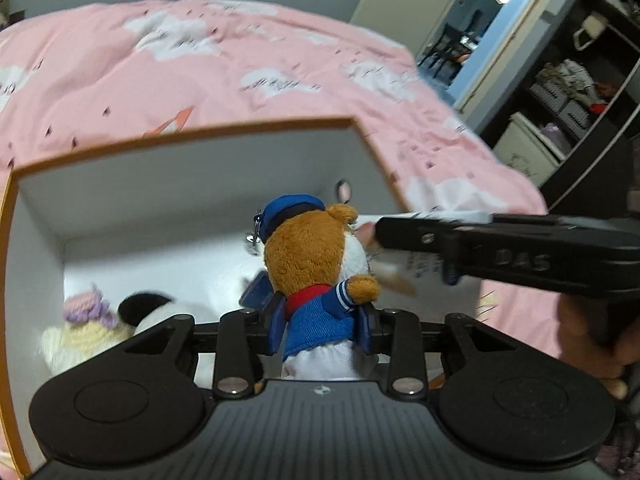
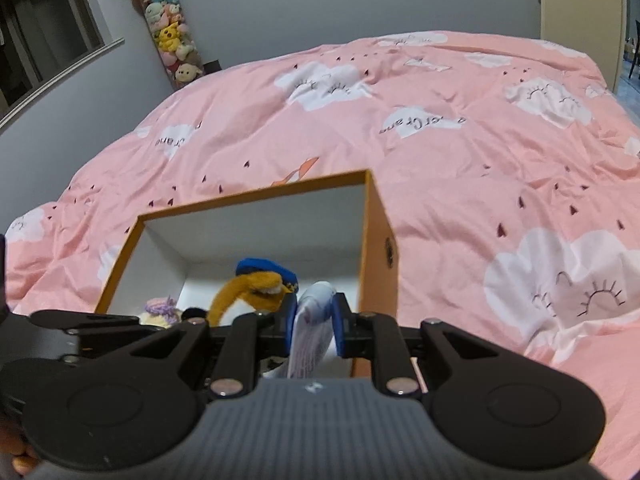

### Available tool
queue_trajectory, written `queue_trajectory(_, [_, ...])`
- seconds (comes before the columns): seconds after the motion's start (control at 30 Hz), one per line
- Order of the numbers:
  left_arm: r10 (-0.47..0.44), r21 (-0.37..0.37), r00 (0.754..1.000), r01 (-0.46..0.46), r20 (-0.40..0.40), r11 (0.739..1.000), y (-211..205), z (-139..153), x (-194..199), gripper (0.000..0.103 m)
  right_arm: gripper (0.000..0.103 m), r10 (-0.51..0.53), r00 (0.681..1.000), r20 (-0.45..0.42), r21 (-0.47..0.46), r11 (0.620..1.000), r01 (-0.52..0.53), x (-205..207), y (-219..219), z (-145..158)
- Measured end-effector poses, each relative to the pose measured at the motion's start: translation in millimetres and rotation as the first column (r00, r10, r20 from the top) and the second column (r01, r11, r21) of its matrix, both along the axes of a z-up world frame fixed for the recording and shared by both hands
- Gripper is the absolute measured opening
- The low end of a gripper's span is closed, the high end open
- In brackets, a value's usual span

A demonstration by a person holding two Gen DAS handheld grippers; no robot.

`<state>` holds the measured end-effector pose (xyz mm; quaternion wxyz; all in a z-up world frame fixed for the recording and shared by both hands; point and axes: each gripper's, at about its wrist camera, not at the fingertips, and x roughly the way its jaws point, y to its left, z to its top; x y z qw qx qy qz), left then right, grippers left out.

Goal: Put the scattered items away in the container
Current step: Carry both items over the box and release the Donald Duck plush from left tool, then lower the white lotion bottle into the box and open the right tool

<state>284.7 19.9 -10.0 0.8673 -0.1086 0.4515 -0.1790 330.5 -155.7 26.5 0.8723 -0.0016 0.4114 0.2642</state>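
An orange-rimmed box [image 1: 192, 130] with white inside stands on the bed. My left gripper [image 1: 322, 322] is shut on a brown plush bear [image 1: 308, 252] in a blue sailor suit and cap, holding it upright over the box's inside. My right gripper [image 2: 315, 320] is shut on a white printed packet [image 2: 310, 322] above the box's [image 2: 256, 196] near right corner. In the left wrist view the right gripper [image 1: 380, 248] reaches in from the right beside the bear's head. A knitted purple-and-yellow toy [image 1: 84, 320] and a black-and-white plush [image 1: 148, 306] lie in the box.
A pink duvet [image 2: 440, 140] with white clouds covers the bed around the box. A clear tube of plush toys [image 2: 172, 40] stands in the far corner. Dark shelves [image 1: 568, 96] and an open doorway [image 1: 480, 32] are off the bed's right side. A hand [image 1: 592, 332] grips the right tool.
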Motion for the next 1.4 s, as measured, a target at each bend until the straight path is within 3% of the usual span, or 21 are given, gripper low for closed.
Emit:
queue_trajectory(0.23, [0.016, -0.004, 1.0, -0.016, 0.007, 1.0, 12, -9, -3, 0.04, 0.02, 0.005, 1.0, -0.013, -0.048, 0.999, -0.006, -2, 22, -18])
queue_trajectory(0.57, [0.013, -0.001, 0.996, -0.013, -0.084, 1.0, 14, -35, -1, 0.041, 0.021, 0.045, 0.999, -0.003, -0.135, 0.99, -0.045, -10, 38, -26])
queue_trajectory(0.73, [-0.006, 0.03, 0.997, 0.008, -0.082, 1.0, 12, -37, -8, 0.045, 0.021, 0.072, 0.997, 0.011, -0.189, 0.979, -0.069, -13, 43, -28])
queue_trajectory(0.8, [-0.012, 0.018, 0.997, 0.014, -0.07, 1.0, 14, -34, -13, 0.05, 0.021, 0.082, 0.997, 0.016, -0.212, 0.974, -0.077, -14, 45, -29])
queue_trajectory(0.93, [0.005, -0.018, 0.999, -0.006, -0.051, 1.0, 23, -28, -20, 0.05, 0.021, 0.087, 0.996, 0.015, -0.235, 0.969, -0.081, -14, 46, -30])
queue_trajectory(1.17, [0.046, -0.052, 0.999, -0.047, -0.021, 0.998, 31, -24, -25, 0.046, 0.022, 0.109, 0.994, 0.009, -0.263, 0.959, -0.102, -15, 49, -29])
queue_trajectory(1.4, [0.051, -0.067, 0.997, -0.054, -0.051, 0.996, 30, -30, -16, 0.043, 0.023, 0.13, 0.991, -0.039, -0.255, 0.957, -0.135, -11, 48, -27])
